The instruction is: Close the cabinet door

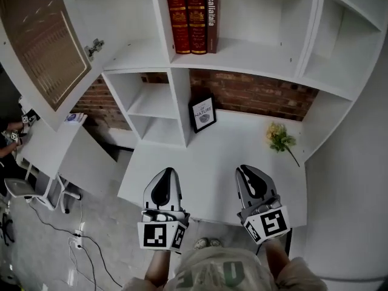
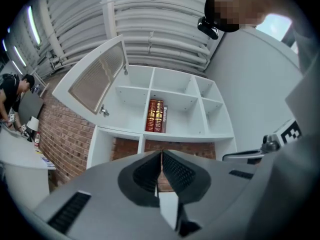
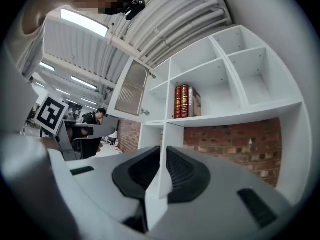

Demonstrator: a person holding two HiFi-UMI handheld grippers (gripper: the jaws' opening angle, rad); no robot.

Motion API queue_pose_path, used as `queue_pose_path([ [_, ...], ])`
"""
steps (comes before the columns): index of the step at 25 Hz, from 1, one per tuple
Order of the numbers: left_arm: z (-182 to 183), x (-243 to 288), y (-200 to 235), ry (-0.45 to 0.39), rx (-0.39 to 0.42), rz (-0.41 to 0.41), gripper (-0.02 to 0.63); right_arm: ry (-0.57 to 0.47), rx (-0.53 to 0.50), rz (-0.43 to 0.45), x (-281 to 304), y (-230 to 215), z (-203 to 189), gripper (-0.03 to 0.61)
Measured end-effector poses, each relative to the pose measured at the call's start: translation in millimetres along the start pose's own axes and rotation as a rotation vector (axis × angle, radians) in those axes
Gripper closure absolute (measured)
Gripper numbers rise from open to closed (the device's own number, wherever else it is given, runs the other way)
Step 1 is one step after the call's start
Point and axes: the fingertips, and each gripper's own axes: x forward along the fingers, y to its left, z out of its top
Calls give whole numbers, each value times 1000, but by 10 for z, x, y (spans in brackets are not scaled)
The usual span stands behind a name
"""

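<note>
The white shelf cabinet (image 1: 254,53) has its door (image 1: 45,38) swung wide open at the upper left; the door has a brown mesh panel and a small metal knob (image 1: 94,47). Both grippers hang low over the desk's near edge, well short of the door. My left gripper (image 1: 165,183) is shut and holds nothing, and so is my right gripper (image 1: 251,177). In the left gripper view the door (image 2: 97,76) is up left of the closed jaws of the left gripper (image 2: 161,156). In the right gripper view the door (image 3: 131,89) is left of centre, above the right gripper (image 3: 162,151).
Three books (image 1: 194,17) stand on a middle shelf. A framed picture (image 1: 203,114) and a sprig of yellow flowers (image 1: 280,138) sit on the white desk (image 1: 242,162). At the far left are a person (image 1: 9,135), a second desk (image 1: 54,147), a chair (image 1: 24,190) and floor cables (image 1: 76,241).
</note>
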Motion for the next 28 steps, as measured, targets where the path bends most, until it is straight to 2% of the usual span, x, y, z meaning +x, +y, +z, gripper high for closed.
queue_pose_path([
  [4, 152, -318, 331, -28, 59, 158, 594, -66, -2, 212, 468, 507, 184, 543],
  [7, 284, -547, 615, -43, 71, 250, 592, -151, 1, 313, 854, 945, 527, 543],
  [10, 411, -791, 856, -49, 86, 360, 592, -219, 2, 470, 1321, 1547, 867, 541],
  [13, 499, -976, 959, -49, 119, 428, 592, -292, 20, 598, 1698, 2148, 1211, 540],
  [14, 514, -1037, 967, -48, 130, 442, 592, -309, 29, 629, 1797, 2316, 1318, 524],
  [16, 569, -1152, 980, -62, 150, 468, 592, -325, 48, 682, 1998, 2621, 1501, 435],
  [20, 495, -1344, 1122, -12, 184, 526, 592, -309, 67, 716, 2448, 3107, 1806, 339],
  [25, 502, -1491, 1308, 9, 217, 588, 592, -207, 91, 670, 3036, 3599, 1887, 339],
  [28, 491, -1642, 1426, 16, 205, 635, 592, -160, 87, 619, 3277, 3814, 1881, 339],
])
